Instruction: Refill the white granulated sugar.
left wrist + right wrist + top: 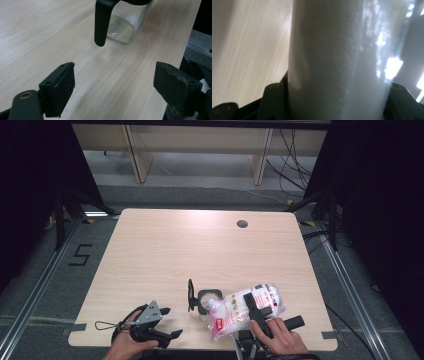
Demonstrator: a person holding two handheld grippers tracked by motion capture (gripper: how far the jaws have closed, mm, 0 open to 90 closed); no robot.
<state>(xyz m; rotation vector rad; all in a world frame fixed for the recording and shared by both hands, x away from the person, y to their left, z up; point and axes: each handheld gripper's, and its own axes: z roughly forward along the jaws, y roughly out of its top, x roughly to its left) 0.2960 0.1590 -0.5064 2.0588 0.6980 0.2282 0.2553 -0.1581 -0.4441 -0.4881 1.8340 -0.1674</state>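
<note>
A clear plastic bag of white powder (232, 316) with a red label lies tilted near the table's front edge, its corner by a small glass jar (208, 299). The jar's black lid (190, 295) stands flipped open. My right gripper (253, 304) is shut on the bag, and in the right gripper view the bag (337, 50) sits pressed between the jaws of that gripper (332, 100). My left gripper (171, 322) rests open at the front left, holding nothing. The left gripper view looks past its open gripper (113, 80) at the jar (127, 27) and hanging lid (101, 22).
The light wooden table (200, 245) has a round cable hole (242, 224) at its back right. Beyond the far edge stand pale shelf legs (135, 155) and loose cables (295, 160). A "5" is taped on the floor (80, 255) to the left.
</note>
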